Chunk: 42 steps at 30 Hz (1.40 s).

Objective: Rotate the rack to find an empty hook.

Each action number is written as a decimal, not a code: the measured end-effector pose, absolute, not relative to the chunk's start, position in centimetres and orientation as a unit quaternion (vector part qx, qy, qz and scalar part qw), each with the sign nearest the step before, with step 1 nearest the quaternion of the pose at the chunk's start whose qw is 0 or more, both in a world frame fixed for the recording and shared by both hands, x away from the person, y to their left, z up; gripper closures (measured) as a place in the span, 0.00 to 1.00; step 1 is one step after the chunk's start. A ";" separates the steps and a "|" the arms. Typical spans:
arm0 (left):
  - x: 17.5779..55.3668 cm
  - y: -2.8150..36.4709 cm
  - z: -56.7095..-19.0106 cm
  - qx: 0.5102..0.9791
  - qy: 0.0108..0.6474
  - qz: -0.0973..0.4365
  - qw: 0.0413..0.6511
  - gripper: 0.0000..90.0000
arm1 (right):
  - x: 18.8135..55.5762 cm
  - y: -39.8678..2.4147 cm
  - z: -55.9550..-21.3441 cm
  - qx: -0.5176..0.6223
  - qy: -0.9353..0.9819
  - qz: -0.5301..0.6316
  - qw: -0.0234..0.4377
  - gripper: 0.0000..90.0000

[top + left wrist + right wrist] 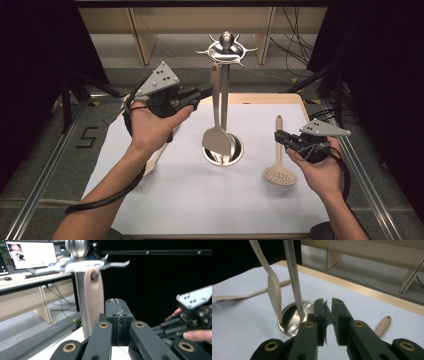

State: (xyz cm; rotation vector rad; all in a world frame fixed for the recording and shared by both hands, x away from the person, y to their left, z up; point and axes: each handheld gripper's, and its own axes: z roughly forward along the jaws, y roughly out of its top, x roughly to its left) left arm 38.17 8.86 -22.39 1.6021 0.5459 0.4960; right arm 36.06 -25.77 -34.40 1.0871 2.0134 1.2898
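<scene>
A steel utensil stand (224, 90) rises from a round base (235, 155) mid-table, with hooks around its top (80, 263). A beige spatula (216, 117) hangs from one hook, its handle (93, 297) just ahead of my left gripper (206, 92). That gripper is raised beside the pole, jaws pressed together and empty (117, 302). A beige slotted spoon (279, 165) lies on the white mat at right. My right gripper (279, 137) hovers by its handle (383, 326), jaws a narrow gap apart with nothing between them (327, 302).
Another beige utensil (156, 159) lies on the mat under the left forearm, and its handle (249, 293) reaches behind the stand. The white mat (200, 200) covers a wooden tabletop (367, 291). Desks and cables sit beyond the table.
</scene>
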 end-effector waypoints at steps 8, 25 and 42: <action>38.2 7.8 -20.7 0.684 0.231 0.243 0.648 0.99 | 35.7 -25.8 -34.0 0.405 0.741 0.473 0.251 0.90; 39.2 7.4 -20.6 0.681 0.238 0.263 0.641 0.99 | 35.9 -26.1 -33.9 0.400 0.732 0.482 0.268 0.88; 40.3 9.1 -20.6 0.671 0.264 0.275 0.636 0.99 | 35.8 -26.0 -33.9 0.409 0.730 0.482 0.260 0.88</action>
